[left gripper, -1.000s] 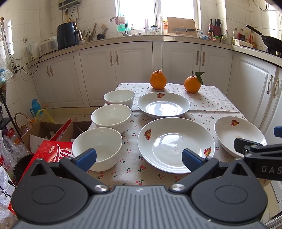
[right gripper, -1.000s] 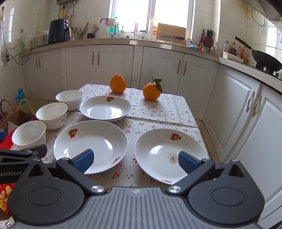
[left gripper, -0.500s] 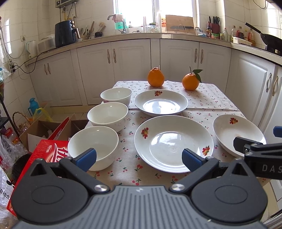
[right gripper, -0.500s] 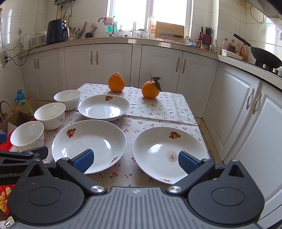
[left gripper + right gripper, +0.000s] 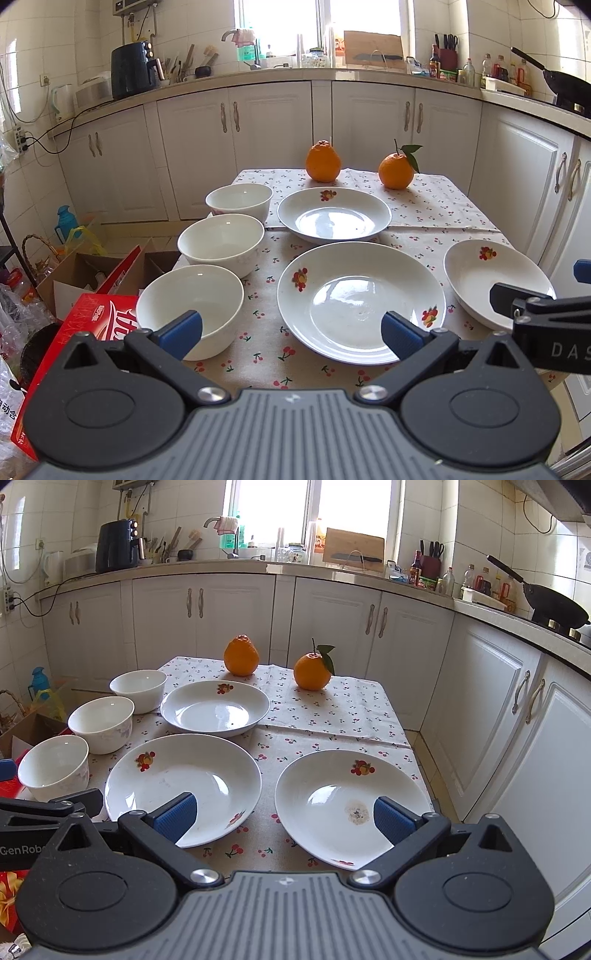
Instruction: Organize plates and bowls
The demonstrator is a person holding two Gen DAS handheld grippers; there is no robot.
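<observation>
Three white bowls stand in a row down the table's left side: near point(image 5: 192, 306), middle point(image 5: 221, 243), far point(image 5: 239, 201). Three white fruit-print plates lie on the cloth: a large one in the middle point(image 5: 360, 301), a far one point(image 5: 334, 214), and one at the right point(image 5: 495, 280), which also shows in the right wrist view point(image 5: 351, 805). My left gripper point(image 5: 291, 332) is open and empty, above the table's near edge between the near bowl and the large plate. My right gripper point(image 5: 282, 818) is open and empty, in front of the right plate.
Two oranges point(image 5: 322, 161) point(image 5: 396, 170) sit at the table's far end. A red carton point(image 5: 92, 332) and open cardboard boxes point(image 5: 74, 273) stand on the floor to the left. White cabinets point(image 5: 498, 709) run close along the right and the back.
Both views have shifted slightly: the table and dishes sit a little lower and nearer in frame. Both grippers stay open; nothing on the table has moved.
</observation>
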